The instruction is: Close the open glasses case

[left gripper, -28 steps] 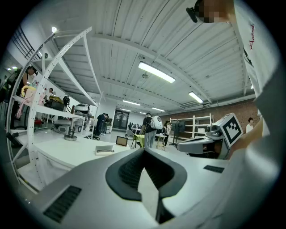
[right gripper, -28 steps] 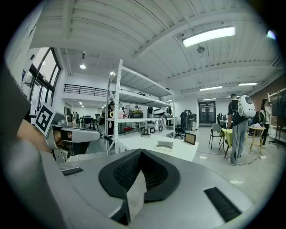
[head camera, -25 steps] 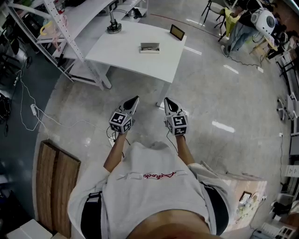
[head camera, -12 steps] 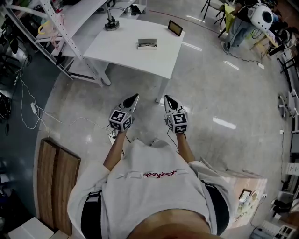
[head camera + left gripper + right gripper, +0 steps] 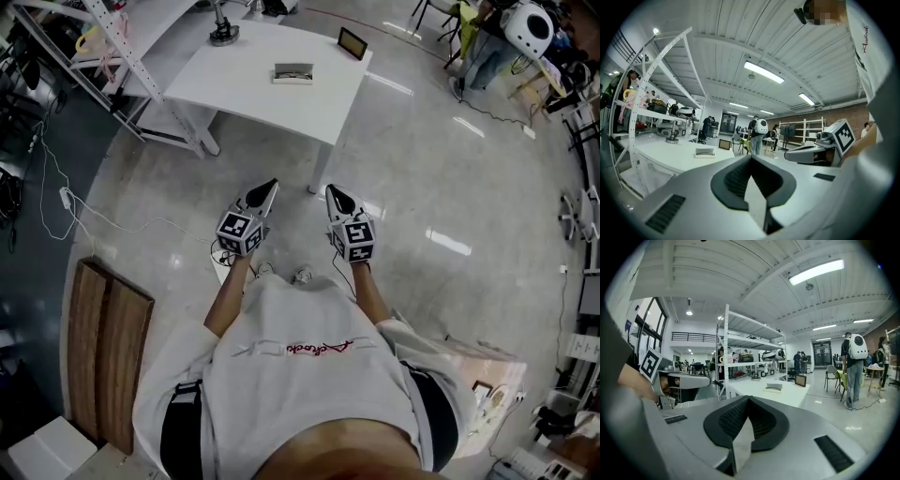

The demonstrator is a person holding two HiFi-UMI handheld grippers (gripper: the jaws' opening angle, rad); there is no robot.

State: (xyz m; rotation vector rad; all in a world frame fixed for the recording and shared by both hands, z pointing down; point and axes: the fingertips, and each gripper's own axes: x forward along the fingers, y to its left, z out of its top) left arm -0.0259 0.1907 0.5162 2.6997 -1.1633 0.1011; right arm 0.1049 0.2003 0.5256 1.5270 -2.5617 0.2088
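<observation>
The open glasses case [image 5: 293,73] lies near the middle of the white table [image 5: 246,92], far ahead of me. It shows small in the left gripper view as the glasses case [image 5: 704,152] and in the right gripper view as the glasses case [image 5: 774,387]. My left gripper [image 5: 269,190] and right gripper [image 5: 334,195] are held side by side in front of my chest, over the floor, well short of the table. Both are shut with nothing between the jaws.
A small framed picture [image 5: 353,42] stands at the table's far right corner and a round-based stand [image 5: 223,34] at its far left. A white rack [image 5: 103,42] flanks the table on the left. A wooden board [image 5: 105,352] lies at my left; people and chairs [image 5: 487,37] are far right.
The table and case have slid up and away in the head view as my view shifts. Both grippers stay shut and side by side.
</observation>
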